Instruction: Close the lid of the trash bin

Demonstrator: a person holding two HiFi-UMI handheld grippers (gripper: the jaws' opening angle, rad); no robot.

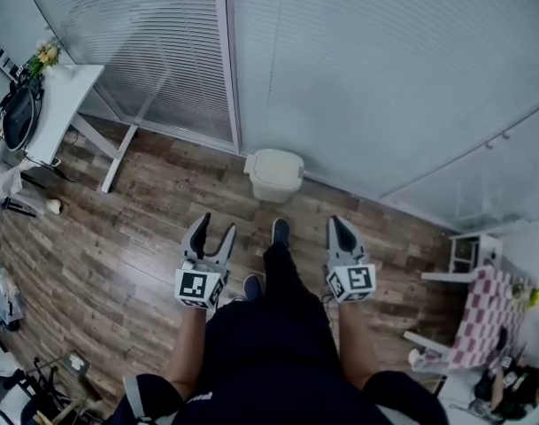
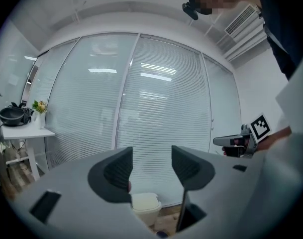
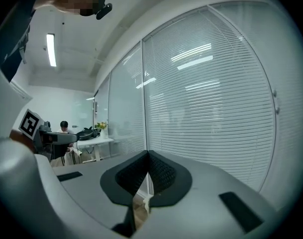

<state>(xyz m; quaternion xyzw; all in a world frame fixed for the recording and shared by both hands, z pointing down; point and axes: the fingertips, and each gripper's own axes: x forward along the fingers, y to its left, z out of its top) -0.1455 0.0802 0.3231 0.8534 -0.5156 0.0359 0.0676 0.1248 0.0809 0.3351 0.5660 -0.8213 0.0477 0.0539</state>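
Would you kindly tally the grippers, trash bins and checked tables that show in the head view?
Grippers: 2 (left gripper, right gripper)
Trash bin: 1
Checked table: 1
Total: 4

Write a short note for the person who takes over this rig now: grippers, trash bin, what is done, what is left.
Left gripper: open, empty, in the air.
Right gripper: shut, empty, level with it.
Trash bin: on the floor against the glass wall, ahead of both grippers; neither touches it.
Done: its lid looks down.
Left: nothing obvious; maybe check the lid sits flat.
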